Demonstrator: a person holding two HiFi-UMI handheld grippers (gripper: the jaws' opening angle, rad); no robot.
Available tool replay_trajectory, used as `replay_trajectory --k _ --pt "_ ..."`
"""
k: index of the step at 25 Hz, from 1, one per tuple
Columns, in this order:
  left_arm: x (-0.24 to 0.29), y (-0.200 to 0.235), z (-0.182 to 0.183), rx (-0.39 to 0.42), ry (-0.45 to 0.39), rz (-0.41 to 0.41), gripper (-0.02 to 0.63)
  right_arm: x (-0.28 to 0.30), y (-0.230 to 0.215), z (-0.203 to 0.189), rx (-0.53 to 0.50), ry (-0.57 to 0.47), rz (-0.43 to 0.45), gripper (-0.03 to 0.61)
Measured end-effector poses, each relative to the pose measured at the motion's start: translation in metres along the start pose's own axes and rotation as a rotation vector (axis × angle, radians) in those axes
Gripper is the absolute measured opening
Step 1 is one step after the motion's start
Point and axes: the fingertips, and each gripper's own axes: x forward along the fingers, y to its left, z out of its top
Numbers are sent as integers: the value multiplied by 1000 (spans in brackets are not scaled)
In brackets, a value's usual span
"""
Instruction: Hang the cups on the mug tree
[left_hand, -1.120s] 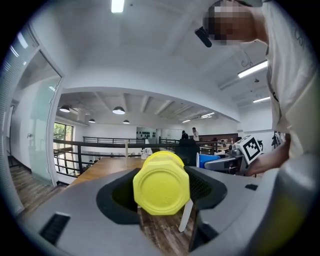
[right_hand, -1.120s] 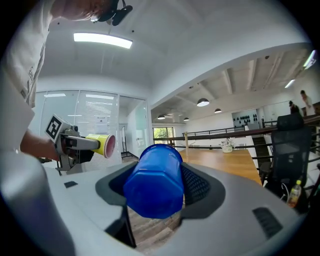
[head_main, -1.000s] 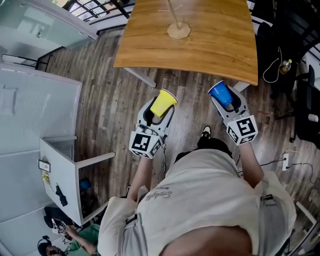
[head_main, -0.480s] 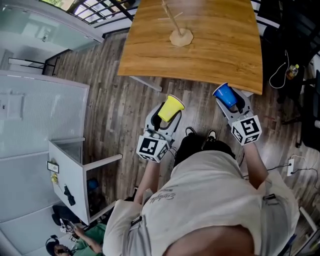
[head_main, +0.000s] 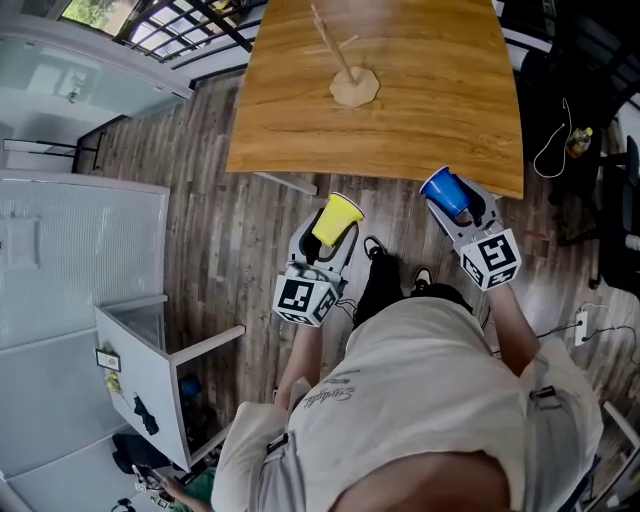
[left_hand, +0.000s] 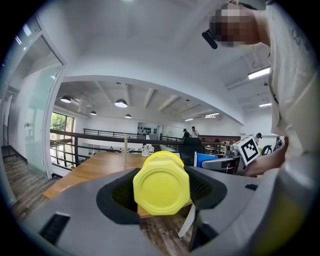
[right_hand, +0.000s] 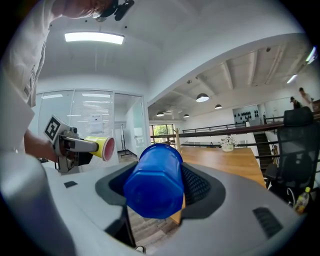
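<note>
My left gripper (head_main: 325, 235) is shut on a yellow cup (head_main: 335, 219), held on its side with the mouth pointing towards the table; the left gripper view shows the cup's base (left_hand: 161, 186) wedged between the jaws. My right gripper (head_main: 458, 203) is shut on a blue cup (head_main: 445, 192), also on its side, filling the jaws in the right gripper view (right_hand: 152, 182). Both grippers hover over the floor just short of the wooden table (head_main: 440, 90). The wooden mug tree (head_main: 345, 75), a thin post with pegs on a round base, stands on the table's middle.
The table's near edge (head_main: 380, 175) runs just ahead of both cups. A white cabinet (head_main: 150, 360) stands at the lower left. Cables and a chair (head_main: 600, 180) lie right of the table. The person's shoes (head_main: 375, 250) are on the plank floor between the grippers.
The view has shifted as the person steps towards the table. Both grippers have kept their cups and now sit closer to the table's near edge; the mug tree shows more fully.
</note>
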Motion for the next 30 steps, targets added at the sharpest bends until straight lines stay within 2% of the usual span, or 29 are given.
replay_trajectory --k 3,7,13,18,25,30 --pt "19 20 13 -3 -29 -13 273 18 -6 7 -7 10 -12 259" --pt "36 51 33 32 -59 -22 273 55 -10 16 -13 19 -19 259" --pt "43 101 33 64 -37 -57 273 125 3 49 -56 -6 -18 259" --pt "45 157 43 67 -71 -73 273 166 17 72 -83 -38 -57 259" --pt "52 208 52 54 -80 -100 273 200 24 71 -66 16 -97 259" --pt "68 229 41 23 -51 -116 273 224 17 63 -66 48 -101 259"
